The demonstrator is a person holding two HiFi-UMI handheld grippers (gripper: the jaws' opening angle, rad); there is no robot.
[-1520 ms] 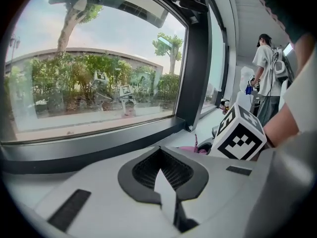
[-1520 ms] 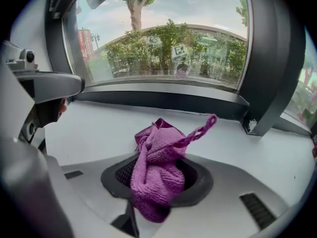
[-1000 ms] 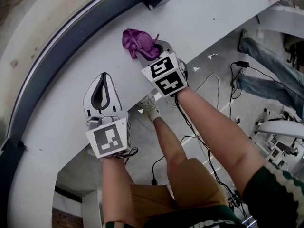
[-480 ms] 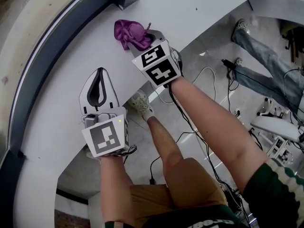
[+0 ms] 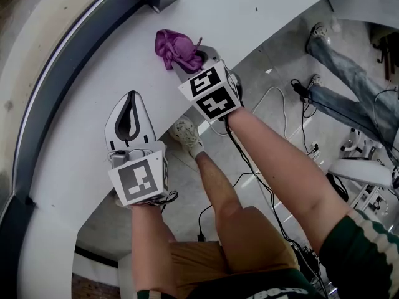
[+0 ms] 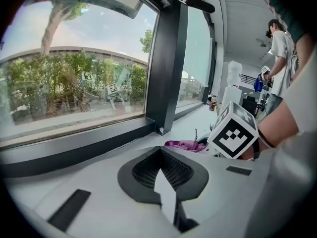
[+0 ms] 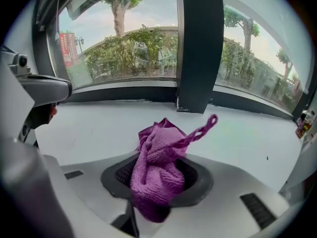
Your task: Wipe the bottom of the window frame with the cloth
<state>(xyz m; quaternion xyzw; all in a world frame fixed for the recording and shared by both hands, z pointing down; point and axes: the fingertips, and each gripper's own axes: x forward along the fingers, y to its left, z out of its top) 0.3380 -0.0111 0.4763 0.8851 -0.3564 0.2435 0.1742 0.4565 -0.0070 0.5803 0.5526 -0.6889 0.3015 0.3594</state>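
Observation:
A bunched purple cloth [image 5: 176, 48] [image 7: 158, 168] sits clamped in my right gripper [image 5: 196, 60] [image 7: 154, 192], its loop sticking up, resting over the white sill [image 5: 93, 92]. The dark bottom rail of the window frame [image 5: 56, 73] [image 7: 124, 94] runs beyond the sill, with a black upright post [image 7: 198, 48] straight ahead of the cloth. My left gripper [image 5: 129, 118] [image 6: 163, 175] lies lower left on the sill, jaws together and nothing between them. The cloth [image 6: 185, 145] shows past it beside the right gripper's marker cube [image 6: 233, 131].
The sill ends at a near edge, below which lie a grey floor with cables [image 5: 274, 104] and the person's shoe [image 5: 187, 136]. Another person's legs [image 5: 349, 86] stand at the right. A person [image 6: 282, 43] stands by equipment further down the room.
The right gripper and cloth slid left along the sill in the view, then held almost still. The left gripper stayed put on the sill.

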